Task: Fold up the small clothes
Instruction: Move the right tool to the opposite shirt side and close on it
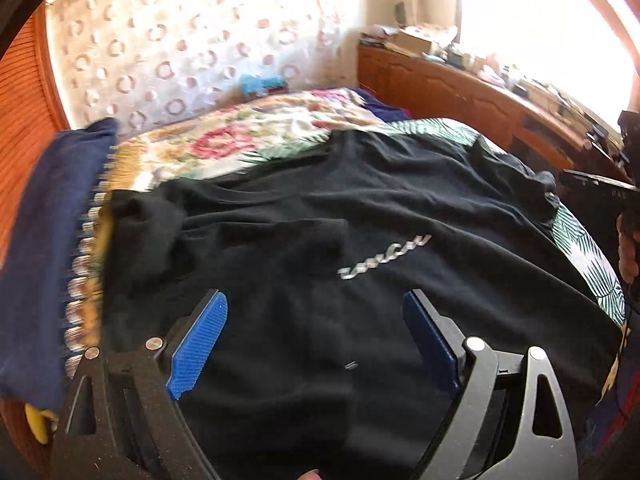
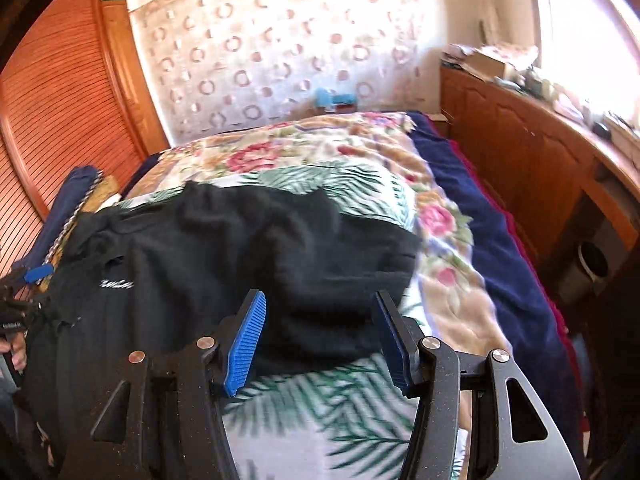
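Note:
A black T-shirt (image 1: pixel 320 216) with silver script lettering (image 1: pixel 384 256) lies spread on the bed, wrinkled, with one sleeve bunched at the left. My left gripper (image 1: pixel 316 300) hovers open over the shirt's lower middle, holding nothing. In the right wrist view the same shirt (image 2: pixel 240 248) covers the left half of the bed. My right gripper (image 2: pixel 320 300) is open and empty above the shirt's right edge, where it meets a palm-leaf cloth (image 2: pixel 320 400). The left gripper's blue finger (image 2: pixel 38 273) shows at the far left.
The bed has a floral blanket (image 2: pixel 320 152) and a navy sheet (image 2: pixel 500 240) along its right side. A navy cloth (image 1: pixel 44 240) hangs at the left. A wooden sideboard (image 2: pixel 520 152) with clutter stands right, a slatted wardrobe door (image 2: pixel 52 120) left, patterned wallpaper behind.

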`<state>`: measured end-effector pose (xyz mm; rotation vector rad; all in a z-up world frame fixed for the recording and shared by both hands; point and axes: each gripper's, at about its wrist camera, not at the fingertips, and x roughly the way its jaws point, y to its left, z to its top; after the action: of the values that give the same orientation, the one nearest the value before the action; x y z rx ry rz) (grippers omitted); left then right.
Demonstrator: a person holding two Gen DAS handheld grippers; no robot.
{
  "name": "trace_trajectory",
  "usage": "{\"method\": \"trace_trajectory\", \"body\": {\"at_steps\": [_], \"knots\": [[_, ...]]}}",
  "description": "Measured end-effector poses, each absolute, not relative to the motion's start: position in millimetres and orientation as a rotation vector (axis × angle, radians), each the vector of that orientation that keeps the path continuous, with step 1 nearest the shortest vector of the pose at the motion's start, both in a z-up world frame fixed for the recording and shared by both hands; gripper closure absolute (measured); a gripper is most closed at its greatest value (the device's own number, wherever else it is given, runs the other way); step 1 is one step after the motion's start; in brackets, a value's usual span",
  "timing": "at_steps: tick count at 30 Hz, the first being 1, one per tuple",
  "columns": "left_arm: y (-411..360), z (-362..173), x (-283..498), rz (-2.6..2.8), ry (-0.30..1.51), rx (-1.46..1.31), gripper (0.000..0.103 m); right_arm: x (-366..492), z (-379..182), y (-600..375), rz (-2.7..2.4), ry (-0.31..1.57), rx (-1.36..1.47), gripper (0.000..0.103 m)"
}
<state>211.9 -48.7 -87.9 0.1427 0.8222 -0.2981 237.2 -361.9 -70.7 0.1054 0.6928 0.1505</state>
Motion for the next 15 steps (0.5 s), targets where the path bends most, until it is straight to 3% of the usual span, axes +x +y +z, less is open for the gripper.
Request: {"method": "trace_trajectory", "body": {"at_steps": [15], "knots": [[-91,-118,219,-0.376,0.899,0.205,0.012,273,-65,-378,0.147,0.761,0.206,0.046]]}}
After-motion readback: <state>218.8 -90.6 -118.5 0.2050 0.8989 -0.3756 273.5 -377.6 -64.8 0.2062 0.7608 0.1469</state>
